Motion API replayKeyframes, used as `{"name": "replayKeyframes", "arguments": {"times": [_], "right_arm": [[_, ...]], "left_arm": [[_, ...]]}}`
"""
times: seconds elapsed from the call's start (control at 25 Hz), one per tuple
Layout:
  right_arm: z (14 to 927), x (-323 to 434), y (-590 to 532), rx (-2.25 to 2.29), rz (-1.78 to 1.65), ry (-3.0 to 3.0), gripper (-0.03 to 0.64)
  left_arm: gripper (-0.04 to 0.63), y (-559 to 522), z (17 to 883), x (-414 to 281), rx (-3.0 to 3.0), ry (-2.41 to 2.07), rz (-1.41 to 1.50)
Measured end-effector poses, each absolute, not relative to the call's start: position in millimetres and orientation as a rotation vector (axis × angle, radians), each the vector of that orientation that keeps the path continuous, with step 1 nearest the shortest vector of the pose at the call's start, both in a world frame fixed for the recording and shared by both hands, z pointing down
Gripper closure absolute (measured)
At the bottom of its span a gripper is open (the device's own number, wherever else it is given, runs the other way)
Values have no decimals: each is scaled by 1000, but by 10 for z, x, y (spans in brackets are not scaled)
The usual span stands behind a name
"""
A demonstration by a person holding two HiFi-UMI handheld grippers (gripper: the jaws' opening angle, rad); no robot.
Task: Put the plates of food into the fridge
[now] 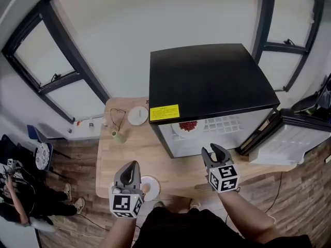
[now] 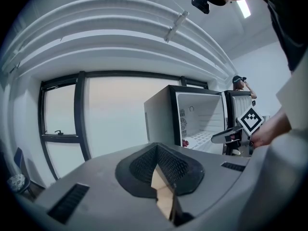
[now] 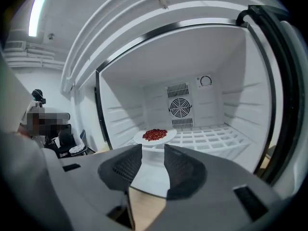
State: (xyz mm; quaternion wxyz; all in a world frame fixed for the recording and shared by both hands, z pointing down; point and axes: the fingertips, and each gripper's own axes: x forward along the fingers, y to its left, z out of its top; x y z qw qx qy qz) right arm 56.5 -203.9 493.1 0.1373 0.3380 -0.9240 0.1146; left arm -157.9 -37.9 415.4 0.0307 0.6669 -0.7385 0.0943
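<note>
A black mini fridge stands on the wooden table with its door swung open to the right. On its white wire shelf lies a white plate of red food. My right gripper hovers just outside the opening, facing that plate, open with nothing between its pads. A second white plate sits on the table left of the fridge. A third plate lies near the front edge, half hidden by my left gripper, which is shut and points up and away.
Eyeglasses and a small greenish cup lie at the table's back left. The open door blocks the right side. A person sits on the floor at far left. Windows run behind the table.
</note>
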Motion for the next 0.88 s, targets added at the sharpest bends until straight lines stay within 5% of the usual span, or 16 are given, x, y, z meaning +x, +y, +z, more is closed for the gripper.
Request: {"name": "replayKeyframes", "arguments": {"times": [0.36, 0.88], "right_arm": [[5315, 103, -1458, 924, 467, -2637, 477], [5715, -800, -367, 896, 707, -2579, 477]], "left_arm": [[592, -200, 4151, -1754, 2175, -2155, 141], [592, 810, 4691, -2921, 2140, -2085, 192]]}}
